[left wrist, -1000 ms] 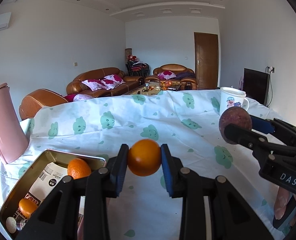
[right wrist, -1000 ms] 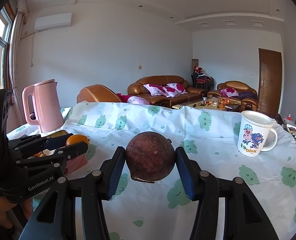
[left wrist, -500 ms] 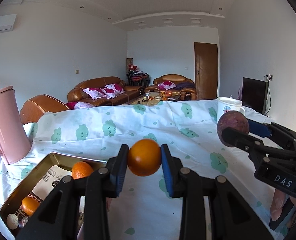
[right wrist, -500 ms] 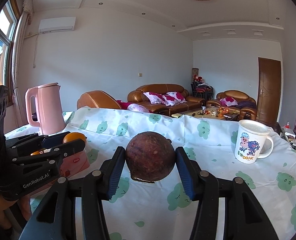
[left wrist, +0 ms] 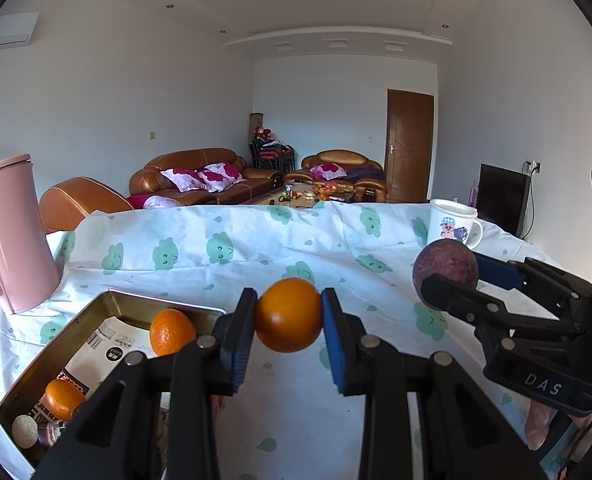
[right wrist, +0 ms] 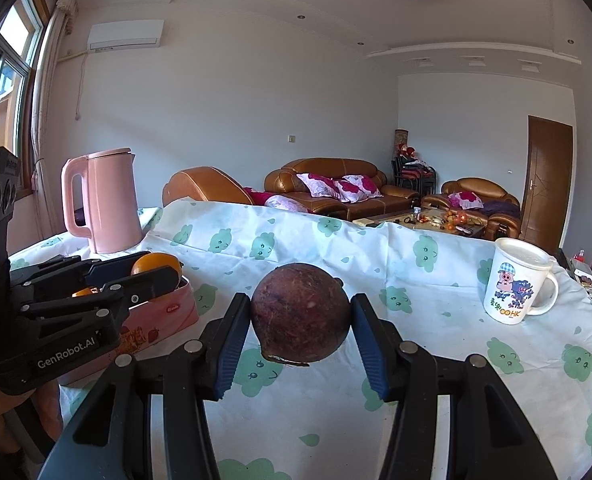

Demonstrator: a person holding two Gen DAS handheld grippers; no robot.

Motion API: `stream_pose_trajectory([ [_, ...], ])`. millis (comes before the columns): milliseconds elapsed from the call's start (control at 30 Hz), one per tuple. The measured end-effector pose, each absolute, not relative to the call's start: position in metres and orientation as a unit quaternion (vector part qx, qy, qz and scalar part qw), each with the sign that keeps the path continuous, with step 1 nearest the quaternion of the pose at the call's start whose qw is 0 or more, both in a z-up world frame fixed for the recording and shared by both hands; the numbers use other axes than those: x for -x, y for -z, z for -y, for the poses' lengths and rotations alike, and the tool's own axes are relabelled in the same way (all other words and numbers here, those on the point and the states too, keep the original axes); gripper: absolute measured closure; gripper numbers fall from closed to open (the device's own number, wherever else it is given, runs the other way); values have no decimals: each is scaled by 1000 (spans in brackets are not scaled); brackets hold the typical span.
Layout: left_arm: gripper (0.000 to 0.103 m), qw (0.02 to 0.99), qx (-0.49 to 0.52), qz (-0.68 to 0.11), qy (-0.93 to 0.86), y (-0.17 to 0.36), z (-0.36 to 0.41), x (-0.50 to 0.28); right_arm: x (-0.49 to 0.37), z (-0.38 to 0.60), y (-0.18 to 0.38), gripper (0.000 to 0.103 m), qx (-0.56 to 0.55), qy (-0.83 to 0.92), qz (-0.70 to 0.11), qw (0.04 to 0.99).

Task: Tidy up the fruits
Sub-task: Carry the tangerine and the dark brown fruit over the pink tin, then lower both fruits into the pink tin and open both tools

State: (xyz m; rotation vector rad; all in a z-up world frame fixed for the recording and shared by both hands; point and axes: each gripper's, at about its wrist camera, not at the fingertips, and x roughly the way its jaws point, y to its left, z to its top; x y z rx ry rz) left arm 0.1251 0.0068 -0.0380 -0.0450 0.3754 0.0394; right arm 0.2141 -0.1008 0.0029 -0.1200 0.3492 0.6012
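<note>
My left gripper (left wrist: 288, 322) is shut on an orange (left wrist: 287, 314), held above the table just right of a gold-lined tin box (left wrist: 55, 344). Inside the box lie two more oranges (left wrist: 171, 330), a small pale ball (left wrist: 24, 431) and a printed paper. My right gripper (right wrist: 300, 320) is shut on a dark purple-brown round fruit (right wrist: 300, 316), lifted over the tablecloth. In the left wrist view that fruit (left wrist: 444, 270) and the right gripper sit at the right. In the right wrist view the left gripper (right wrist: 151, 270) with its orange hovers over the box's pink side (right wrist: 163, 316).
A pink kettle (left wrist: 11, 236) stands at the table's far left, behind the box. A white cartoon mug (right wrist: 514, 286) stands far right. The table wears a white cloth with green prints (left wrist: 223, 248). Sofas and a door lie beyond.
Both views have tilted up a little, so the table sits lower in frame and more ceiling shows. Both grips are unchanged.
</note>
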Motion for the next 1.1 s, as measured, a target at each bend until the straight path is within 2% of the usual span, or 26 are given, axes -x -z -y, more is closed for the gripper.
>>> stream_pose_trajectory([
  [500, 69, 980, 38, -192, -40, 30, -43, -101, -210, 57, -15, 50, 63, -335, -188, 921],
  [1100, 69, 965, 64, -229, -113, 29, -146, -94, -198, -52, -19, 50, 107, -409, -202, 883],
])
